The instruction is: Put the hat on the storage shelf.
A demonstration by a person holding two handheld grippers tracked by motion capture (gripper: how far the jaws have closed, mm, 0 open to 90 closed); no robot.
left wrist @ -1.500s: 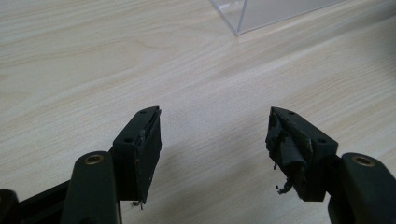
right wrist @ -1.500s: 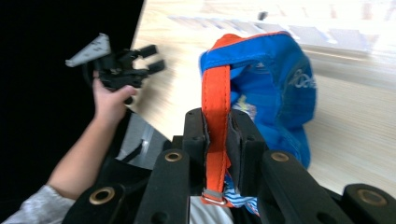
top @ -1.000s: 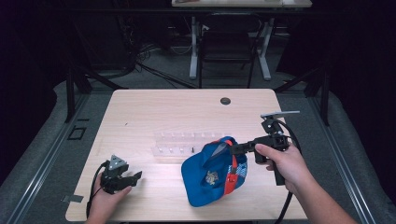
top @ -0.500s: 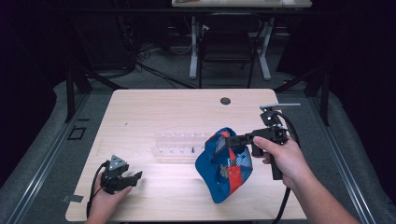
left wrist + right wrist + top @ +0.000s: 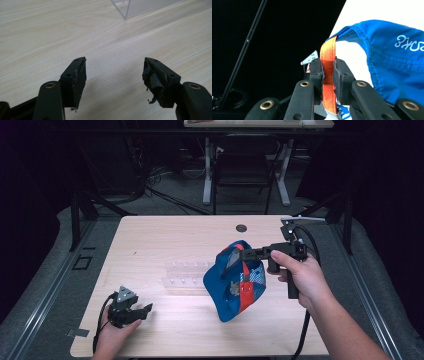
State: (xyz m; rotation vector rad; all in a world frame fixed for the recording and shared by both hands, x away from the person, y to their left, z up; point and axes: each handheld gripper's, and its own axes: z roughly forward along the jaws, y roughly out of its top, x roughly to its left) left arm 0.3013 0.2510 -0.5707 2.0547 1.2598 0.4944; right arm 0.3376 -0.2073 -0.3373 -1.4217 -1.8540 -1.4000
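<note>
Pale wooden table (image 5: 165,245) in a dark room, with a clear plastic organiser (image 5: 187,274) lying near its middle. Just right of it, the right gripper (image 5: 246,254) pinches the orange strap (image 5: 327,75) of a blue bag (image 5: 232,287), which hangs clear of the wood, while the left gripper (image 5: 113,80) rests near the front-left corner (jaws spread, nothing between them). To lift well, I would judge, keep that pinch firm and rise steadily so the bag neither swings nor slips.
</note>
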